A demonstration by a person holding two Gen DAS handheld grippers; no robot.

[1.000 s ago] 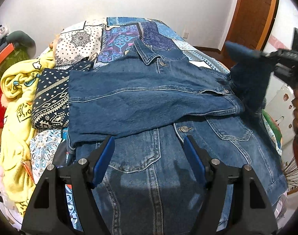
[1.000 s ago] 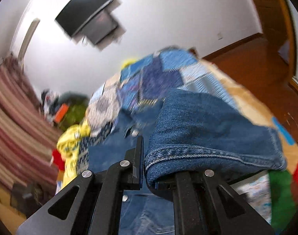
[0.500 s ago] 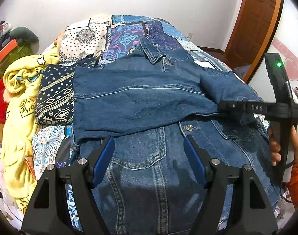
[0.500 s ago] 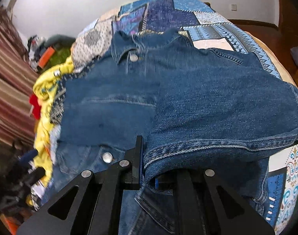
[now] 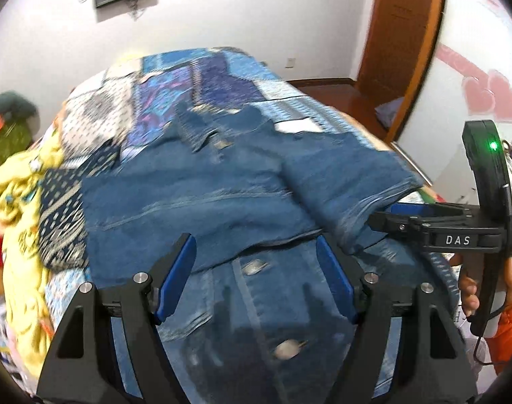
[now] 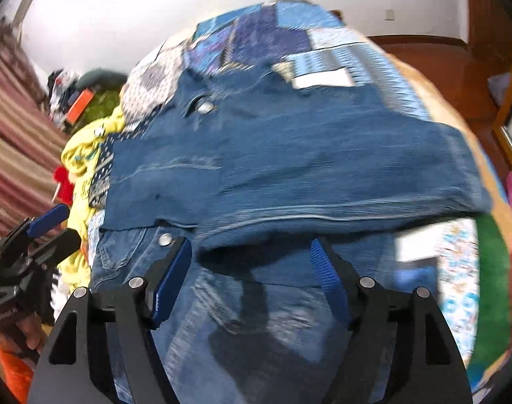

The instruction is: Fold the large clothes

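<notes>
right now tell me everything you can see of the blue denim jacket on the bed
The blue denim jacket lies front up, spread flat across the patchwork quilt, collar toward the far wall. It looks like medium-wash denim with pale contrast stitching and silver metal snap buttons. Both sleeves are folded inward across the chest, the right one lying on top. Its left edge lies beside a yellow garment. The left gripper and right gripper both hang open over the lower front, holding nothing.

Motion-blurred denim jacket point(image 6: 289, 168) seams
</notes>
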